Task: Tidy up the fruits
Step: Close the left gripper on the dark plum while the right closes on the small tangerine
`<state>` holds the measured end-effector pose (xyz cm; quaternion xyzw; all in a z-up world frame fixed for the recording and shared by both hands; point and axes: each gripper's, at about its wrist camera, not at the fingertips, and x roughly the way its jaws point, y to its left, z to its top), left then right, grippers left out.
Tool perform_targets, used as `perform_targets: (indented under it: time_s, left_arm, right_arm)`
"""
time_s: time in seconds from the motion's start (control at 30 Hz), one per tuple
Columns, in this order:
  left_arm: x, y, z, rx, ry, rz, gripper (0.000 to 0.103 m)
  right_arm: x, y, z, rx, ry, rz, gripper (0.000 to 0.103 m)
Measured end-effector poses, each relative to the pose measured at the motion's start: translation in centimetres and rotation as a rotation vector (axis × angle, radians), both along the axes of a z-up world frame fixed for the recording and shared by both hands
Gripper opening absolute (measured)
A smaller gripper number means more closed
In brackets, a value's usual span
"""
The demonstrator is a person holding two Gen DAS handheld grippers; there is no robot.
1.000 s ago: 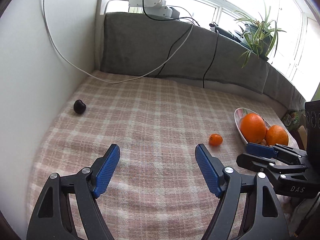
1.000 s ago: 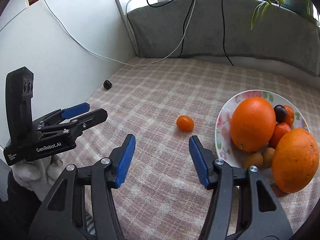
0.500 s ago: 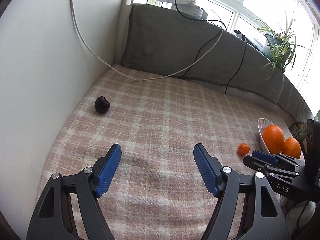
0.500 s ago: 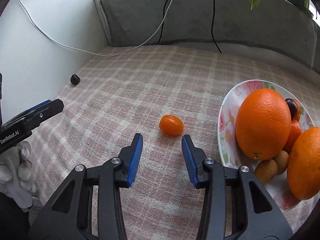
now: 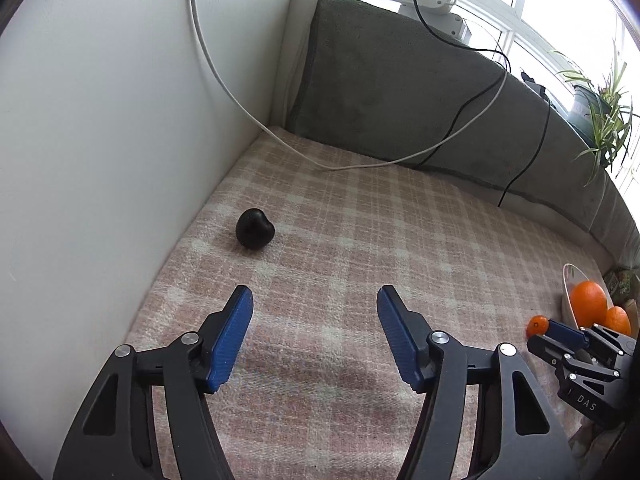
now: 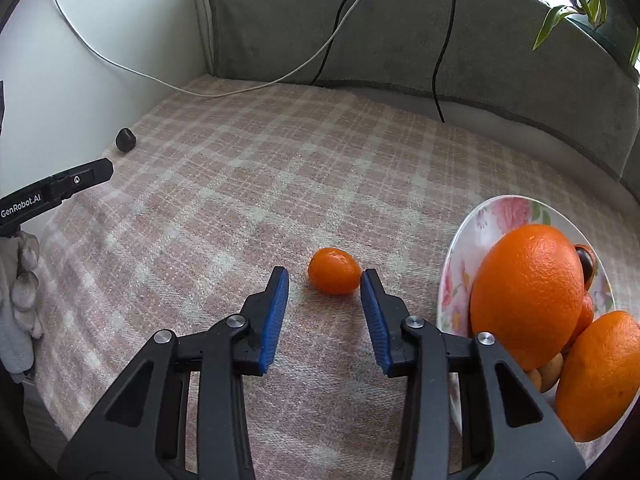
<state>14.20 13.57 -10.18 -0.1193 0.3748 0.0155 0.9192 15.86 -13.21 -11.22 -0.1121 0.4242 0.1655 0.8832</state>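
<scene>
A small dark fruit [image 5: 254,233] lies on the plaid blanket near the white wall; it also shows far left in the right wrist view [image 6: 125,140]. My left gripper [image 5: 314,300] is open and empty, a short way in front of it. A small orange fruit [image 6: 334,276] lies on the blanket just left of the floral plate [image 6: 476,236]. My right gripper [image 6: 325,280] is open, its fingertips reaching the near sides of that fruit without gripping it. The plate holds two big oranges [image 6: 528,296] and several small fruits.
A grey cushion [image 6: 400,36] backs the blanket, with white and black cables [image 5: 360,164] trailing over it. A white wall [image 5: 100,120] bounds the left side. A potted plant [image 5: 600,112] stands on the sill at the right.
My left gripper has swung left and come closer to the dark fruit. My right gripper has moved forward to the small orange fruit and narrowed its jaws.
</scene>
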Motion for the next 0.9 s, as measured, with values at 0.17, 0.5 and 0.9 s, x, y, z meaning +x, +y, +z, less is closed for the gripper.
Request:
perform_targets:
  time_s: [0.17,0.5,0.9]
  left_arm:
    - [2.0,1.3,-0.3,0.024,0.016,0.05,0.06]
    - [4.8,2.5,-1.2,0.078,0.063,0.089,0.048]
    - [6.1,2.5,-2.1,0.107,0.103,0.112,0.027]
  right_arm:
    - [0.5,0.2,-0.2,-0.033,-0.003,0.021,0.03]
    - [0.7,0.3,-0.4,-0.029,-0.009,0.066,0.028]
    - [0.4,0.2,-0.3,-0.01,-0.011,0.079,0.028]
